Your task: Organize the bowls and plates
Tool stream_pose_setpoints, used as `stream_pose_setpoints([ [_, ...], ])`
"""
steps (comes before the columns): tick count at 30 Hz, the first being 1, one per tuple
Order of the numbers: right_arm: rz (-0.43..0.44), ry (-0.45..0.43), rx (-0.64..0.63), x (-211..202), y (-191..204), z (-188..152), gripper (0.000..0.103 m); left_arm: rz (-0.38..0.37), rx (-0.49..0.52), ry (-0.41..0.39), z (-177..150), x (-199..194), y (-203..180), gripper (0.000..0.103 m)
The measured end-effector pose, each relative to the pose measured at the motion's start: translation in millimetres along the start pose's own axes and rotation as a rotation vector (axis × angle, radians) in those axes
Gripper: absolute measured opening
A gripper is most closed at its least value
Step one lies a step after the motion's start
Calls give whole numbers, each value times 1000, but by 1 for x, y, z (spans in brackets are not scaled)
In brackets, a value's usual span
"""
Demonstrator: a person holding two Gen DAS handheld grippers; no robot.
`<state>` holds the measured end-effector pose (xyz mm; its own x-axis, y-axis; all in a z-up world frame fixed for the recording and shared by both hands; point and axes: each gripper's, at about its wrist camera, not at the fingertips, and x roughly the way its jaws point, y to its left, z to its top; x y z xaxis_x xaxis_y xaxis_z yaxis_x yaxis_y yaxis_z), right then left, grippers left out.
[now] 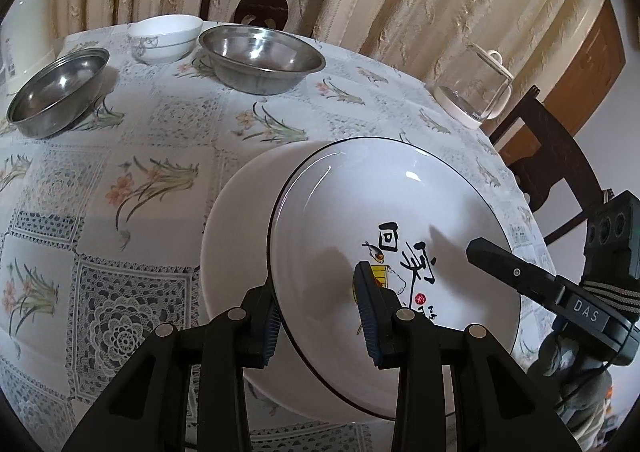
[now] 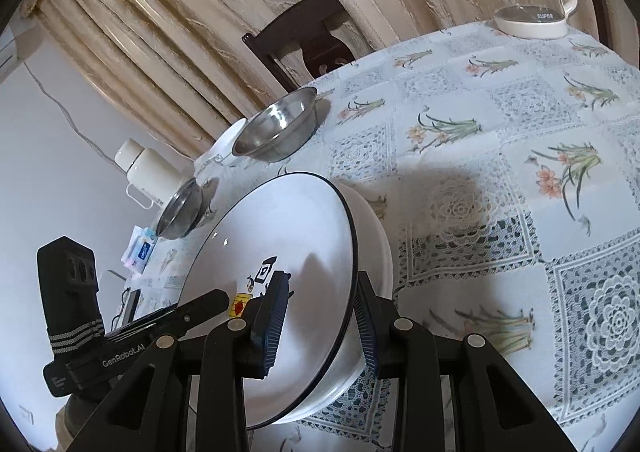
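Fingers of both grippers (image 1: 318, 316) (image 2: 320, 318) straddle the painted plate's (image 1: 384, 204) rim — spread, not pinching.

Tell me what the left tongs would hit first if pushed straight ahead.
Nothing new: the left tongs already straddle the rim of the decorated plate, so pushing forward drives them further onto it. Beyond lies bare tablecloth, then probably the large steel bowl; depth is unclear.

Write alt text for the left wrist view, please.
The left gripper has its fingers astride the rim of a white black-rimmed plate with painted characters, lying on a plain white plate. Beyond, on the floral tablecloth, stand two steel bowls and a white ceramic bowl.
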<state>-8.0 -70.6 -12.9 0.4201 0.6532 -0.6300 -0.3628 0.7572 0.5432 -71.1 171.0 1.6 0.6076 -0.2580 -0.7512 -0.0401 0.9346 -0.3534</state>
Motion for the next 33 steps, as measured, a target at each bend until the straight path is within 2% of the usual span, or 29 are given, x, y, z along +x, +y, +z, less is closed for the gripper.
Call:
stream_pose_setpoints([
  [20, -70, -11, -34, 9, 14, -4, 37, -3, 0, 15, -5, 5, 12, 35],
  [27, -87, -23, -40, 8, 15, -5, 37, -30, -20, 34, -3, 8, 13, 47],
  [33, -81, -32, -24, 6, 10, -3, 37, -69, -67, 52, 1, 7, 17, 50],
])
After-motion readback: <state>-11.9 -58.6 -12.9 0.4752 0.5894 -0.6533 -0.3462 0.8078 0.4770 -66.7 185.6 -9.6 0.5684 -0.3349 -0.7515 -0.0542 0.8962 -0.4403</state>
